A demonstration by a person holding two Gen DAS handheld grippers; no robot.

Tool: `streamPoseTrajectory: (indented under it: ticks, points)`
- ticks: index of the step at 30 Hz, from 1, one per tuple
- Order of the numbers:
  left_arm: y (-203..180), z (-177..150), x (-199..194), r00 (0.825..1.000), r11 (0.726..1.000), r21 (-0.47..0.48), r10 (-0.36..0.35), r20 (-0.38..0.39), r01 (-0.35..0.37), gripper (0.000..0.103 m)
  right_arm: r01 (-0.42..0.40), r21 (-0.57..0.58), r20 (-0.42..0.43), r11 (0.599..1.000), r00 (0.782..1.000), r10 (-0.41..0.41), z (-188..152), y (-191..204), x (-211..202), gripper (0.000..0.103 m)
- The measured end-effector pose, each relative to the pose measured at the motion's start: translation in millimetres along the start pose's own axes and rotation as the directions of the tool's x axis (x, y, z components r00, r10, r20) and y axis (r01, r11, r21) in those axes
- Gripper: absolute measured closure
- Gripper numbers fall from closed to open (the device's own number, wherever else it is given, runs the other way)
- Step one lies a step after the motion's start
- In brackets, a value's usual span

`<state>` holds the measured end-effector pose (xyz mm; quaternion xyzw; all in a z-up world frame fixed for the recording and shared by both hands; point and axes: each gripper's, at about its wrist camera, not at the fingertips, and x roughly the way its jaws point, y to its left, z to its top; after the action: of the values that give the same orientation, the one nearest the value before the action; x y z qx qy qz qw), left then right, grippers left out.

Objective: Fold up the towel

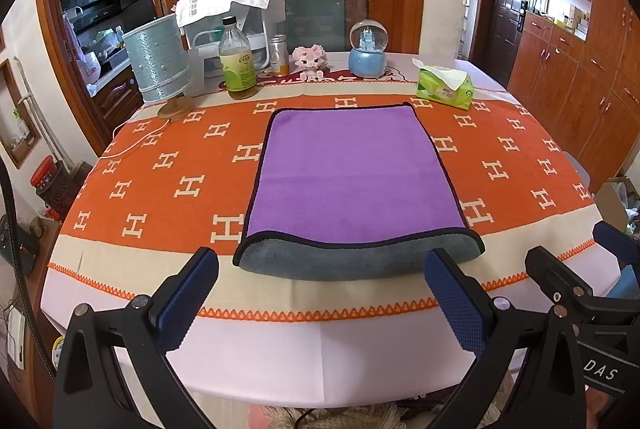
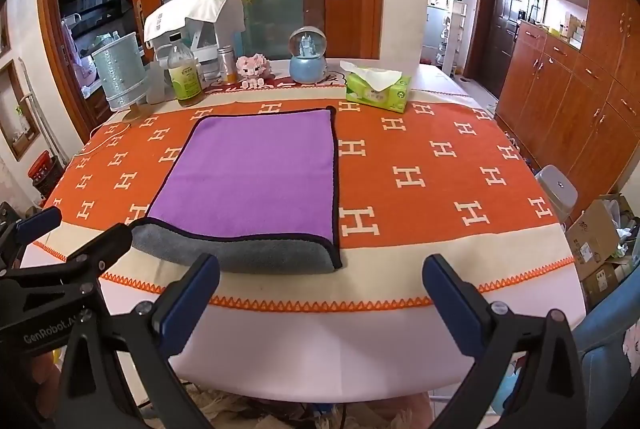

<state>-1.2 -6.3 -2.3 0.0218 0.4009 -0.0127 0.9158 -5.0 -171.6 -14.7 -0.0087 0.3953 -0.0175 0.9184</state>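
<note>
A purple towel [image 1: 352, 173] with a black hem and a grey underside lies flat on the orange patterned tablecloth [image 1: 160, 165]. Its near edge is turned up, showing a grey strip [image 1: 352, 261]. My left gripper [image 1: 320, 293] is open and empty, hovering at the table's near edge just in front of the towel. My right gripper [image 2: 320, 297] is open and empty, in front of the towel's [image 2: 256, 173] near right corner [image 2: 332, 257]. The right gripper also shows at the right of the left wrist view [image 1: 580, 269], and the left gripper at the left of the right wrist view [image 2: 68, 237].
Along the far edge stand a silver lamp [image 1: 158, 61], a bottle [image 1: 237, 61], a can [image 1: 279, 55], a pink toy [image 1: 310, 61], a snow globe [image 1: 367, 49] and a green tissue pack [image 1: 444, 85]. A white cord [image 1: 136, 141] lies at far left. Cabinets [image 1: 580, 69] stand right.
</note>
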Motion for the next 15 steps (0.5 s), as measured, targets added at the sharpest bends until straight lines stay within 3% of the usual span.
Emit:
streamPoseTrajectory:
  ticks: [15]
  points:
    - [-0.5,1.9,0.0,1.000,1.000,0.012,-0.011,-0.004,0.011,0.001,0.017,0.024,0.000,1.000,1.000,-0.017,3.2,-6.4,1.8,0.001]
